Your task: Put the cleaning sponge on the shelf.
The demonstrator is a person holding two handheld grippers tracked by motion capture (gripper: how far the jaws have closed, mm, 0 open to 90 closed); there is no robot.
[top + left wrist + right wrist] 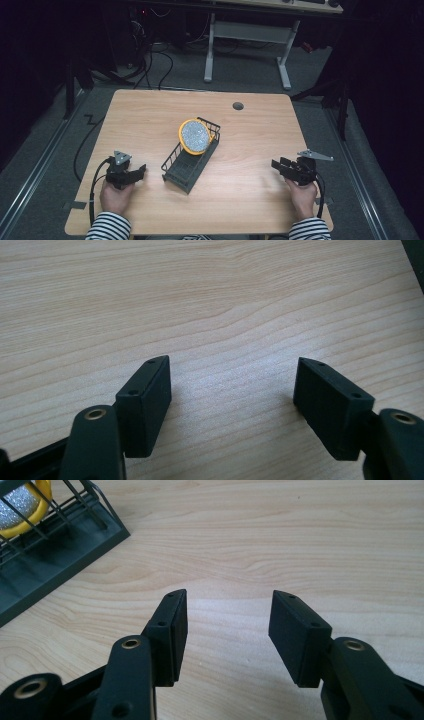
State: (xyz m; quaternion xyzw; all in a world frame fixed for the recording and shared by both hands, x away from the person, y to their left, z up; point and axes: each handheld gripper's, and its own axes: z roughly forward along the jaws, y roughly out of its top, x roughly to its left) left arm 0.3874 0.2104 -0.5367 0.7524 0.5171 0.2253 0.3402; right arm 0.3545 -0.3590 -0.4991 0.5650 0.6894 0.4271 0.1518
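A dark wire rack (191,159) lies slantwise in the middle of the wooden table (150,110). A yellow-rimmed plate with a glittery grey face (193,136) leans upright in the rack's far end. The rack's corner (45,555) and the plate's rim (25,510) appear at the upper left of the right gripper view. My left gripper (140,172) rests on the table left of the rack, open, with bare wood between its jaws (232,380). My right gripper (276,165) rests at the table's right side, open and holding nothing (227,612).
A small round cable hole (238,106) sits near the table's far edge. Beyond the table stand a white desk frame (247,45) and loose cables on the grey floor. Striped sleeves (107,227) enter from the bottom edge.
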